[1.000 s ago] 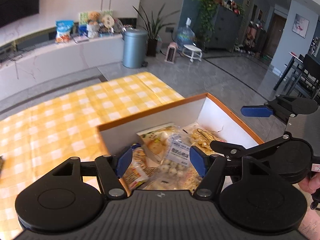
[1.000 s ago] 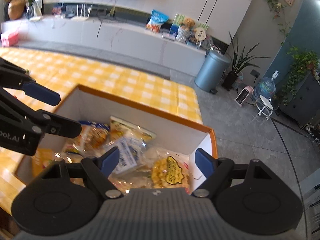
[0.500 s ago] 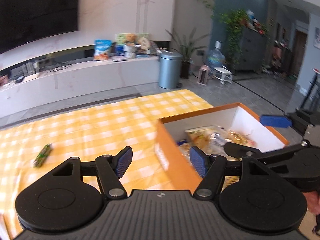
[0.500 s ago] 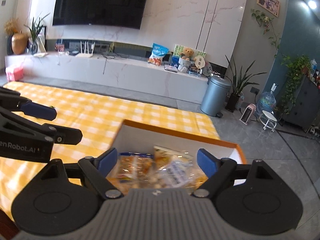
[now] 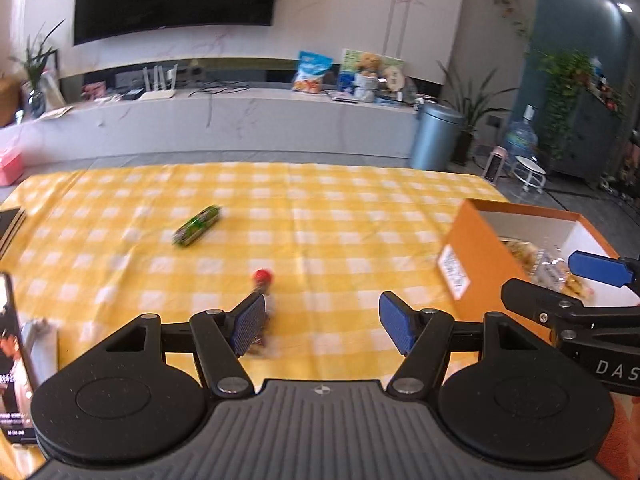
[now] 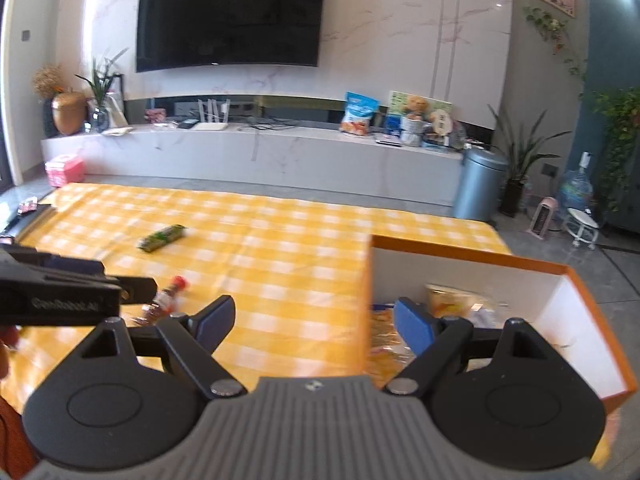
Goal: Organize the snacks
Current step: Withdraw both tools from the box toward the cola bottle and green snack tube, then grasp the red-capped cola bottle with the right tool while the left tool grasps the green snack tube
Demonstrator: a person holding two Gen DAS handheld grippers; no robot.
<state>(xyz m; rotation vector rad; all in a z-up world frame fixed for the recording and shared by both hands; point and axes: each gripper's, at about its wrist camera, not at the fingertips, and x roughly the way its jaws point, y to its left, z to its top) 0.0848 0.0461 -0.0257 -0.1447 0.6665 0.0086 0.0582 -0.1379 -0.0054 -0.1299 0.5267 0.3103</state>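
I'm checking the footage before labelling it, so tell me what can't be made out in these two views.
- Green snack: blurred in both views, label unreadable.
- Red-capped bottle: left view, the left gripper's finger covers its body; blurred.
- Orange box contents: right view, the right gripper hides part; the near wall hides the rest.

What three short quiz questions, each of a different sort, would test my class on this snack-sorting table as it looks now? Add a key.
1. True or false: the green snack packet lies inside the orange box.
2. Multiple choice: the small red-capped bottle lies A) on the checked tablecloth, B) in the box, C) between the fingers of the right gripper.
3. Fill in: the left gripper is ____, with nothing held.

Key: 1 false; 2 A; 3 open.
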